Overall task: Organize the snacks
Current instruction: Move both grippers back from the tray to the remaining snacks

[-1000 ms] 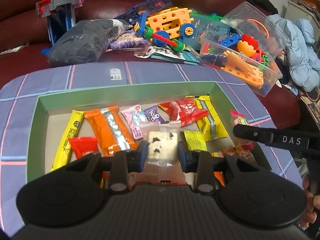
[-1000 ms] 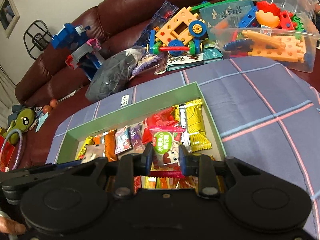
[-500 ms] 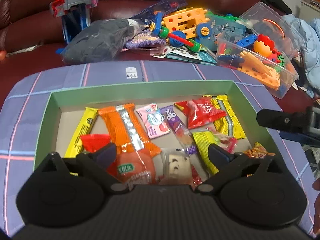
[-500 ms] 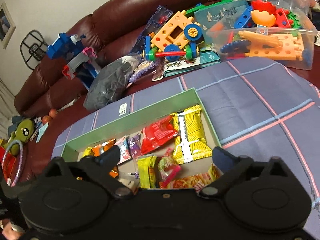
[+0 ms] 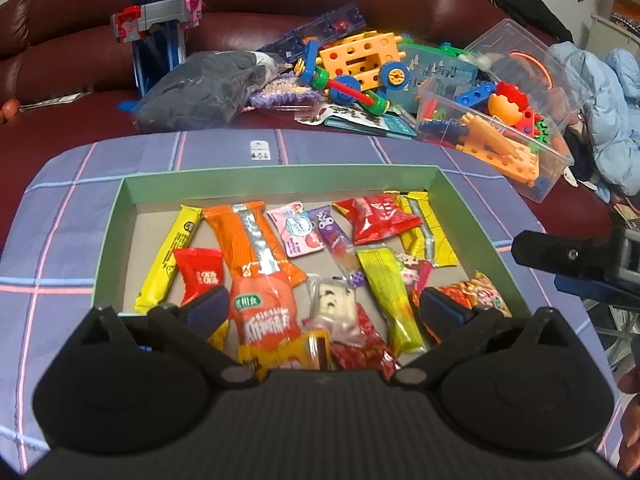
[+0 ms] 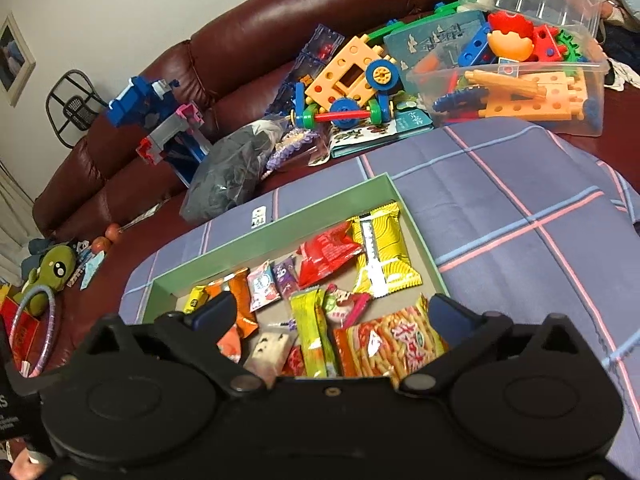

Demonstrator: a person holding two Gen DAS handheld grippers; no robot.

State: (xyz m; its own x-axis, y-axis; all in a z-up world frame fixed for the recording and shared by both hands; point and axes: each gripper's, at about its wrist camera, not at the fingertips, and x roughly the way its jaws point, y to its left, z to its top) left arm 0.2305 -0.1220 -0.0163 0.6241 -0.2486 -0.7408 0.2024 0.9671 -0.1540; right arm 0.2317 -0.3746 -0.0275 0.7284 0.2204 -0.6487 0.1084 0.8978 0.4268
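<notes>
- A dark red leather sofa [image 5: 360,12] is seen behind the green box, strewn with toys.
- A purple blanket with pink and blue stripes [image 6: 520,208] is spread under the green box.
- A shallow green cardboard box [image 5: 280,176] serves as the landmark; the packaged snacks lie loose on its grey floor.
- A clear plastic tub of building toys [image 5: 516,120] is set beyond the box's far right corner.
- The left gripper [image 5: 320,308] is held over the box's near edge; its jaws have just been opening and are now spread wide, nothing being gripped.
- The right gripper [image 6: 328,320] is held over the box's near right part; its jaws likewise have just been opening and are released, empty.
- A long orange wrapper with a silver strip [image 5: 250,240] lies left of centre in the box.
- A clear packet holding a white, dark-speckled bar [image 5: 336,308] lies on the box floor between the left jaws, untouched.
- A small pink-and-green sweet packet [image 6: 344,304] lies on the box floor ahead of the right jaws, between their tips in the picture, apart from them.
</notes>
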